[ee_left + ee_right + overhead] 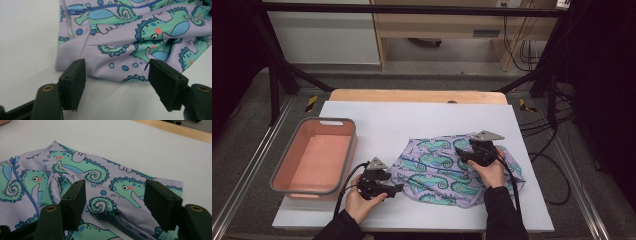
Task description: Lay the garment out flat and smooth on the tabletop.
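Jaws apart on both grippers, nothing pinched. High view: the left gripper (396, 188) and right gripper (464, 156) flank the seahorse-print swimsuit (439, 167) crumpled on the white worktop (382, 125); its far folds are hard to read. Left gripper view: only the hem edge (100, 75) is close, so a grab could catch one layer. Right gripper view: the zipper (23, 188) might snag.

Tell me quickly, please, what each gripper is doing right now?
Left gripper: open, holding nothing, at the edge of the seahorse-print garment.
Right gripper: open, holding nothing, above the garment.
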